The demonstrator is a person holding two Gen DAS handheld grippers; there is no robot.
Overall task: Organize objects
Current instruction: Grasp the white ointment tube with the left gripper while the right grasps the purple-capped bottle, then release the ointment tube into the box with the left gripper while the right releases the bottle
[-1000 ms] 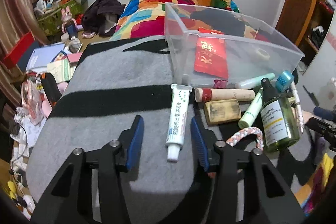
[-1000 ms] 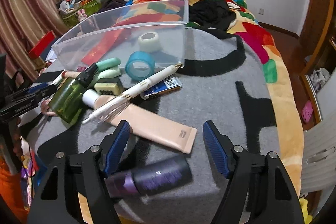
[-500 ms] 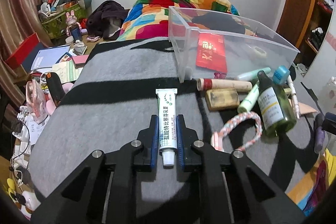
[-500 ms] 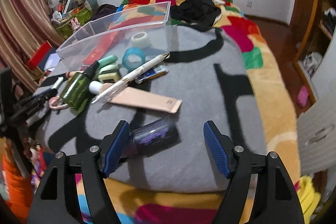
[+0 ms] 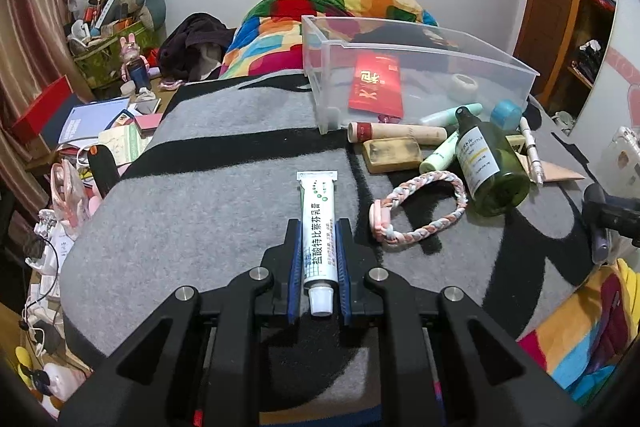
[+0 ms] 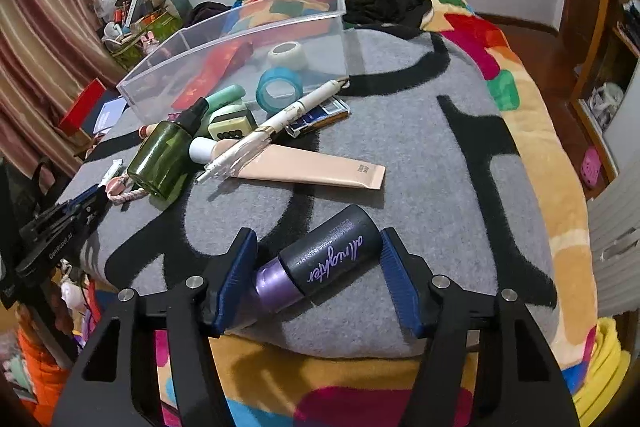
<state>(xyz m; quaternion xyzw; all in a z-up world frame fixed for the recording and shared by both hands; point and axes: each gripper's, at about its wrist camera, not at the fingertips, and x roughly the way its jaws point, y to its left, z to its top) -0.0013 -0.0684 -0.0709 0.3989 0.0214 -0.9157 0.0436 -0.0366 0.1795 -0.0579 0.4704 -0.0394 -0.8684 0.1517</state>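
My left gripper (image 5: 319, 259) is shut on a white ointment tube (image 5: 318, 227), cap end toward the camera, held above the grey blanket (image 5: 208, 211). My right gripper (image 6: 316, 267) is open around a black and purple spray bottle (image 6: 324, 259) that lies on the blanket edge; its jaws flank the bottle without visibly squeezing it. The clear plastic bin (image 5: 416, 67) (image 6: 240, 43) stands on the blanket and holds a red envelope (image 5: 376, 83) and a white tape roll (image 6: 287, 55).
In front of the bin lie a green bottle (image 5: 486, 167), a braided loop (image 5: 416, 211), a beige tube (image 6: 316, 169), a pen (image 6: 276, 127), a blue tape roll (image 6: 279, 89) and small tubes. Cluttered floor lies to the left; the bed edge drops off at right.
My left gripper closed on the ointment tube and lifted it back from the pile. My right gripper drew back and its jaws narrowed around the purple bottle.
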